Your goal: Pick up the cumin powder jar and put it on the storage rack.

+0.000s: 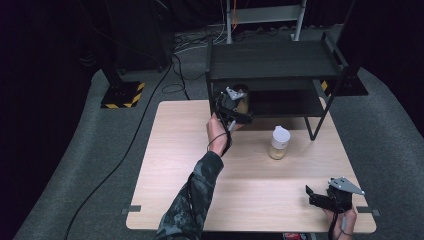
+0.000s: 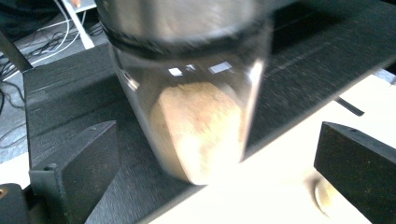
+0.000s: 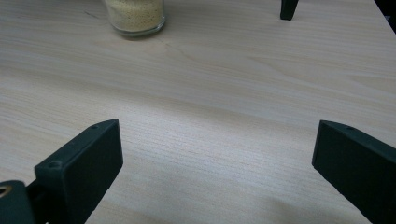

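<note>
Our left gripper [image 1: 239, 106] sits just above the centre of the high view, at the mouth of the black shelf unit [image 1: 272, 62], and its jaws stand wide apart with daylight on either side of the glass jar [image 2: 189, 100] between them; the pads are clear of the glass, so nothing is gripped. In the left gripper view that jar fills the upper middle, a dark band around its neck and a mound of tan powder inside, its base resting on the lower shelf [image 2: 70, 98] right at the front edge where the dark board meets the pale table [image 1: 200, 195]. We read this as a jar set down on the shelf, placed near the edge so the jaws can slide away without knocking it. Further out, right of centre in the high view, a second jar [image 1: 278, 143] with a white cap and yellowish grains stands on the table just in front of the shelf's leg, probably waiting its turn. Our right gripper [image 1: 327, 196] rests at the lower right of the high view, near the table's corner, jaws spread over bare wood and holding nothing, kept well apart so it stays out of the way.
</note>
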{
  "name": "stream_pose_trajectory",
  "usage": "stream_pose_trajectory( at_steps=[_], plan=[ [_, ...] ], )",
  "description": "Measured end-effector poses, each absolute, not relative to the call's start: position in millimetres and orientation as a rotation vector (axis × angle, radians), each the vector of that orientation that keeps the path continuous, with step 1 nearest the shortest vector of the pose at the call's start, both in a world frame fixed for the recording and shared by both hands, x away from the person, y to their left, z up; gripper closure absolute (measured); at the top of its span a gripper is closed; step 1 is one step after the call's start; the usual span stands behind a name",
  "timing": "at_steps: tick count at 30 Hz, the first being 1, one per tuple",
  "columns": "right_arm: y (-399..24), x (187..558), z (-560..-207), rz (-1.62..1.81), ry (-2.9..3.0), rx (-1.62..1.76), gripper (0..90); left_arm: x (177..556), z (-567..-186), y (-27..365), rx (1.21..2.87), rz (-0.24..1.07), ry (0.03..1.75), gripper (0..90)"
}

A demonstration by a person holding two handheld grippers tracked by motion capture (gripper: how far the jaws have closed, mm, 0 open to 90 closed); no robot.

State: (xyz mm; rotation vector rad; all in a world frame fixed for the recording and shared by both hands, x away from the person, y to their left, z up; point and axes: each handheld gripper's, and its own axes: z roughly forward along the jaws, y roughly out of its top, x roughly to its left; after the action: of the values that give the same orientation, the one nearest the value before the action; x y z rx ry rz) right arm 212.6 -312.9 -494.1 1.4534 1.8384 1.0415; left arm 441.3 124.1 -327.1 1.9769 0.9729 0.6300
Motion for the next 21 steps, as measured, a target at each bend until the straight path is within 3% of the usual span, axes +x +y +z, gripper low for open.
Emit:
stream_pose_trajectory(
  at_steps=[8, 21],
  plan=[
    [-312.7, 212.1, -494.3, 1.043, 1.835, 1.455, 0.5, 408.8, -336.2, 144.4, 2.041, 0.604, 0.897, 0.0],
    [-310.7, 212.2, -494.0, 1.031, 1.835, 1.451, 0.5, 365.2, -386.9, 182.5, 2.107, 0.513, 0.936, 0.0]
  ],
)
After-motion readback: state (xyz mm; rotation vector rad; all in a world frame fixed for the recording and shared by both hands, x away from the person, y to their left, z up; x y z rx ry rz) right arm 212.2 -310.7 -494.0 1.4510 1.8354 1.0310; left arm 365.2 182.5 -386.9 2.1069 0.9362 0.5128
